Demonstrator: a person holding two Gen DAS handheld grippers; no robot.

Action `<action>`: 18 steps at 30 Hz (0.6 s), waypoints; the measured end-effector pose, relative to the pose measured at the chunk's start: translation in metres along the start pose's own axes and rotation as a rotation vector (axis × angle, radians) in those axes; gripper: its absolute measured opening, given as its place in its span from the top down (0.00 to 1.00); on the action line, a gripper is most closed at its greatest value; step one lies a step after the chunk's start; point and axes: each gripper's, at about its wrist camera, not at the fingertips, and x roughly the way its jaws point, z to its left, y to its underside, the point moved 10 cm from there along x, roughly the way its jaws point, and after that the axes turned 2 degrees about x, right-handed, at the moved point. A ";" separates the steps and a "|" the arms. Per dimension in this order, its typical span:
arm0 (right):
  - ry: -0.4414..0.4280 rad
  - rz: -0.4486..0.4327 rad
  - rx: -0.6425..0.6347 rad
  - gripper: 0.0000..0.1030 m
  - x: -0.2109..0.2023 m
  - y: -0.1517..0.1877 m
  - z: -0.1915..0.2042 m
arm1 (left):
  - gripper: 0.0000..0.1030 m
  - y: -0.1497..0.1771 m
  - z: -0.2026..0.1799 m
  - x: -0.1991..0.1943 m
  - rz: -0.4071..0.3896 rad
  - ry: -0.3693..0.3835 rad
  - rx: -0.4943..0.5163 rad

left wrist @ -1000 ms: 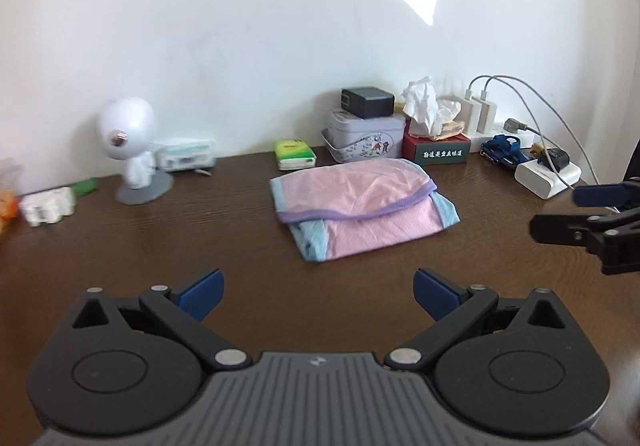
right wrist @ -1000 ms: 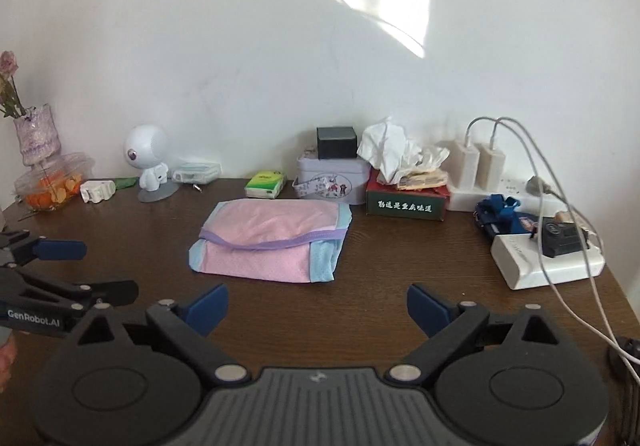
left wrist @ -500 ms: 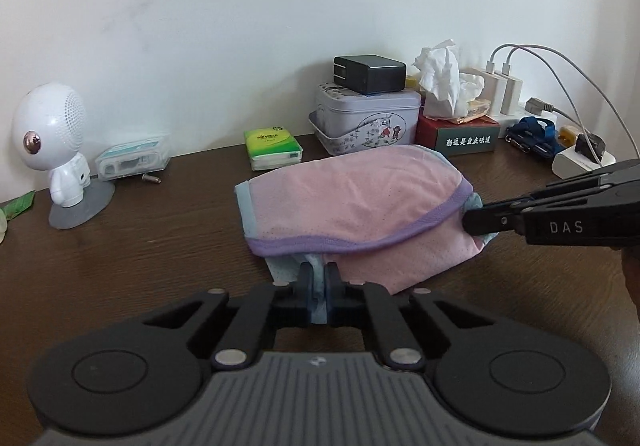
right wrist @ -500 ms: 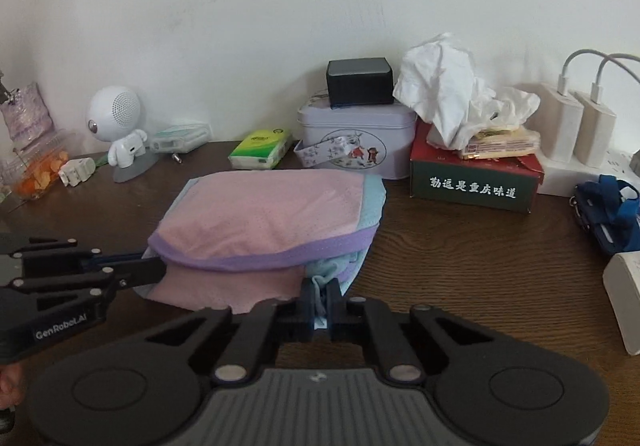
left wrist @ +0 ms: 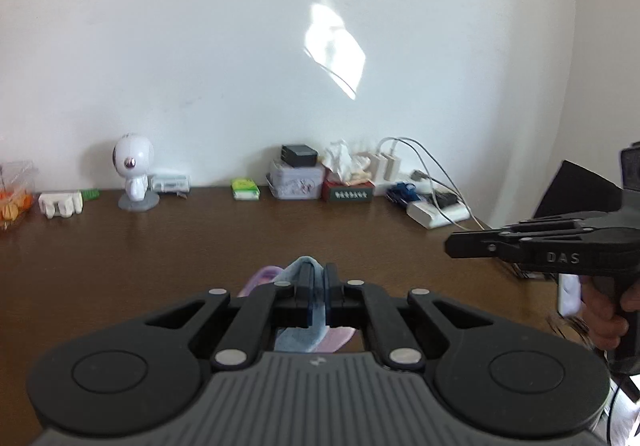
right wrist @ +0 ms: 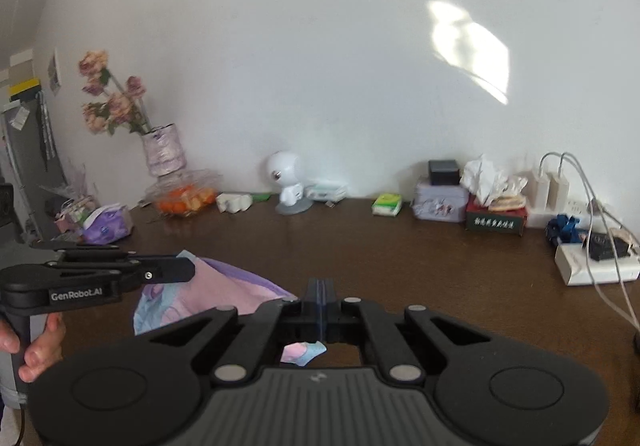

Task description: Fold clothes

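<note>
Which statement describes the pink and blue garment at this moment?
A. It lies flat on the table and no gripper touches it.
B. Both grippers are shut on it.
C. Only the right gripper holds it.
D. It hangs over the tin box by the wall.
B: the left gripper pinches the garment between its fingers, and cloth also shows behind the closed fingers of the right gripper.

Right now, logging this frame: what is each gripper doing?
Left gripper: shut on the pink and blue garment.
Right gripper: shut on the same garment.
</note>
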 end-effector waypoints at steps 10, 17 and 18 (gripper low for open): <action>-0.150 0.208 -0.102 0.64 0.002 0.123 0.088 | 0.79 0.145 0.000 -0.101 0.044 -0.094 -0.209; -0.141 0.260 -0.089 0.73 0.048 0.119 0.083 | 0.60 0.139 0.006 -0.054 0.150 -0.175 0.050; -0.146 0.265 -0.093 0.83 0.052 0.122 0.084 | 0.71 0.141 0.008 -0.044 0.185 -0.167 0.051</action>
